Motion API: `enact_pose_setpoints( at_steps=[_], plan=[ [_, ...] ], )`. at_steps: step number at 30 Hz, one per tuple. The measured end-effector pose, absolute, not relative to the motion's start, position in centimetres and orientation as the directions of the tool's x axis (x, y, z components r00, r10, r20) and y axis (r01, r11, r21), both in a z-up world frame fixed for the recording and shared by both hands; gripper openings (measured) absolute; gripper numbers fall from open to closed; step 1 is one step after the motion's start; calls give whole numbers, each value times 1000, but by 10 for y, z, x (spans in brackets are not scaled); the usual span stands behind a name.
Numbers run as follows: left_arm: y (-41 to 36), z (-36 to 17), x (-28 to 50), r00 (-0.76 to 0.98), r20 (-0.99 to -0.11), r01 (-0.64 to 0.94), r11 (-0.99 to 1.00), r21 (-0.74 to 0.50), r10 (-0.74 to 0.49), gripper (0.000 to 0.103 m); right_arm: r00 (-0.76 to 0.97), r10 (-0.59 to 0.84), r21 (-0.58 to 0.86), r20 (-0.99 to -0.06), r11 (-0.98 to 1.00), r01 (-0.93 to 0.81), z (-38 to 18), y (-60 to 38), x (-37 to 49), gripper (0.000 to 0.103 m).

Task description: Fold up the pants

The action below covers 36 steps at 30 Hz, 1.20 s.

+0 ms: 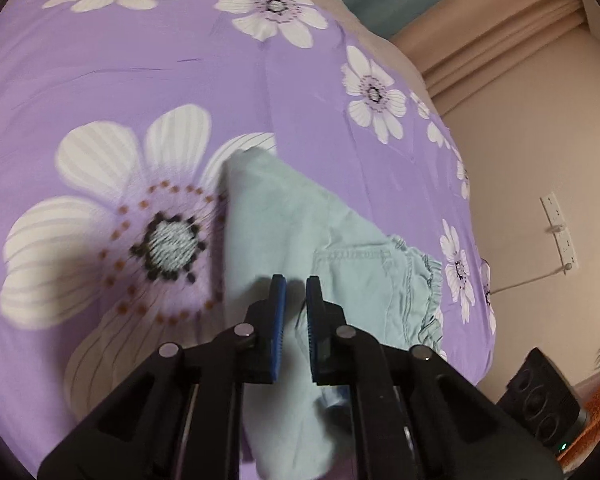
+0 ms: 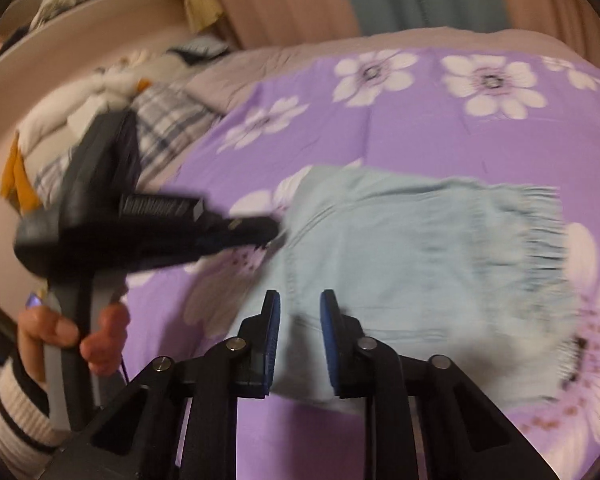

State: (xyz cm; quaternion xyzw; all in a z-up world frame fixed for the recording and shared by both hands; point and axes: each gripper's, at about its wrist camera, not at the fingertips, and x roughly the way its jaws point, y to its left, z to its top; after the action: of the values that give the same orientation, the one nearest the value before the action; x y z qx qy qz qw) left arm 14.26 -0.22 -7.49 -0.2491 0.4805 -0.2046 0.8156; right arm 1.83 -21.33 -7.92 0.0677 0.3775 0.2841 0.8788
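Note:
Light blue pants [image 1: 300,240] lie folded into a compact bundle on a purple floral bedspread [image 1: 140,60]; the ruffled waistband [image 1: 428,300] points right. My left gripper [image 1: 296,284] hovers just above the bundle, jaws slightly apart and empty. In the right wrist view the pants [image 2: 400,260] lie ahead with the gathered waistband [image 2: 540,232] to the right. My right gripper [image 2: 300,300] is open and empty over the bundle's near edge. The left gripper [image 2: 268,226] shows there, held by a hand [image 2: 60,332], its tip at the pants' left edge.
The bedspread [image 2: 460,140] covers the bed. A pile of clothes and a plaid cloth [image 2: 160,120] lies at the bed's far left. A wall with a power strip [image 1: 560,232] is right of the bed, and a black speaker [image 1: 540,396] sits below it.

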Motion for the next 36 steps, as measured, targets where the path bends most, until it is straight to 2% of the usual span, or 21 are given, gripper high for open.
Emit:
enact_pose_setpoints(
  at_steps=[5,9,18,21,22,23,25,32,36],
  plan=[
    [-5,-98,170,442,-746,60,846,-530,-499,5,513,565,332,-646,813,-477,-91,-190,27,21],
    [5,-115,195,445,-745,7,834,-552,-497,2,471,564,338,-678,809,-481,-106,-188,26,20],
    [1,-103,231,491,-774,-8,887,-462,-399,3,469,589,361,-658,794,-490,-113,-194,15,20],
    [2,-91,221,516,-777,3,907,-420,-361,1,491,581,351,-649,802,-484,-105,-200,11,20],
    [0,-86,214,533,-779,15,924,-383,-332,11,507,574,344,-644,808,-478,-101,-205,11,20],
    [-4,-80,207,548,-779,34,939,-343,-305,30,531,563,338,-633,818,-465,-97,-213,10,20],
    [-10,-70,186,571,-762,92,946,-310,-305,49,592,524,326,-612,849,-415,-86,-236,14,20],
    [-36,-67,119,569,-754,260,942,-212,-327,48,711,303,199,-634,953,-229,-76,-283,31,20],
    [-54,-96,88,515,-805,329,935,-130,-294,47,691,228,108,-686,971,-214,-94,-281,27,20]
  ],
)
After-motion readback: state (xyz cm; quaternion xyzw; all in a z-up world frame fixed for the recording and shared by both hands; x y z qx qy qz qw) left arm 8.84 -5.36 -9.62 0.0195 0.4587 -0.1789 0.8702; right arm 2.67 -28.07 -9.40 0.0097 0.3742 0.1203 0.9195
